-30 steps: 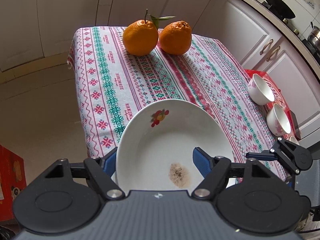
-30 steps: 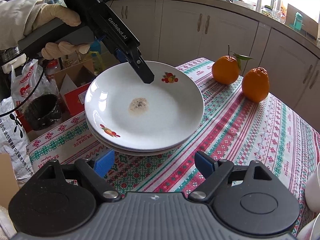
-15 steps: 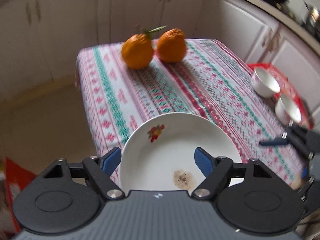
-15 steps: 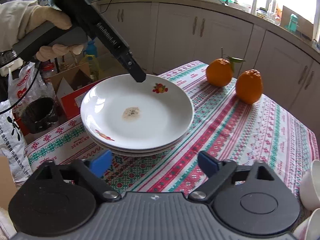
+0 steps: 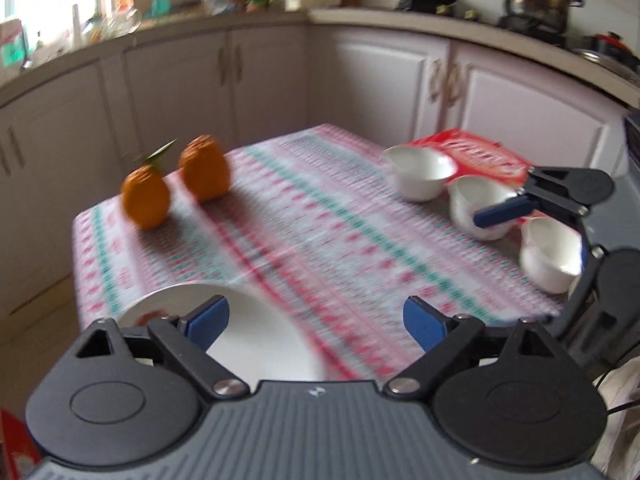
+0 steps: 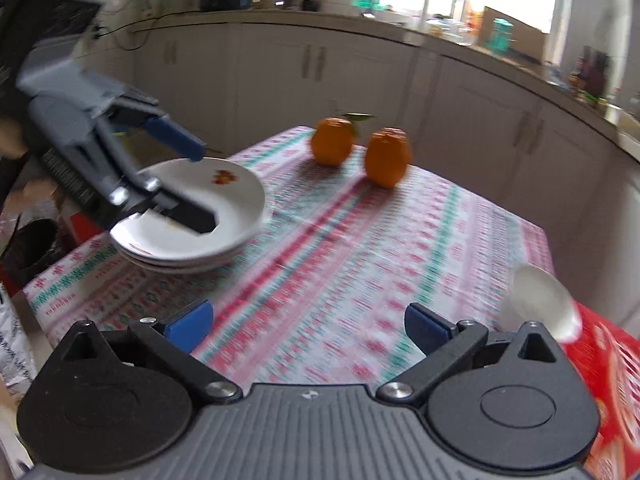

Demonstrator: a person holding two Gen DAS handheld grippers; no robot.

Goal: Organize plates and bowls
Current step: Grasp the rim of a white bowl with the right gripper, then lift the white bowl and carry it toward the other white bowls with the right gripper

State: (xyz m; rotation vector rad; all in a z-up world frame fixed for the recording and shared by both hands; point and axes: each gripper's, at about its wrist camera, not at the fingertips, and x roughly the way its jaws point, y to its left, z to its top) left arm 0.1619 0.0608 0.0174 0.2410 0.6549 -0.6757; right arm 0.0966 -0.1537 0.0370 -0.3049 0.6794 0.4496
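A stack of white plates (image 6: 200,224) with fruit prints sits near the table's left corner; its top plate also shows in the left wrist view (image 5: 248,328). My left gripper (image 5: 316,320) is open and empty, hovering above the stack; it also shows in the right wrist view (image 6: 200,184). Three white bowls (image 5: 420,172) (image 5: 476,208) (image 5: 552,252) stand at the table's right side. My right gripper (image 6: 308,324) is open and empty above the table, next to a white bowl (image 6: 544,304); its blue fingertip (image 5: 500,212) shows over the bowls.
Two oranges (image 5: 176,188) (image 6: 360,152) rest on the patterned tablecloth (image 6: 360,272). A red package (image 6: 612,380) lies under the bowls at the right. White kitchen cabinets (image 5: 380,80) ring the table. Bags and boxes sit on the floor at the left (image 6: 32,248).
My left gripper has let go of the top plate, drawn back and tilted up. My right gripper has swung right toward the bowls. Both views are motion-blurred.
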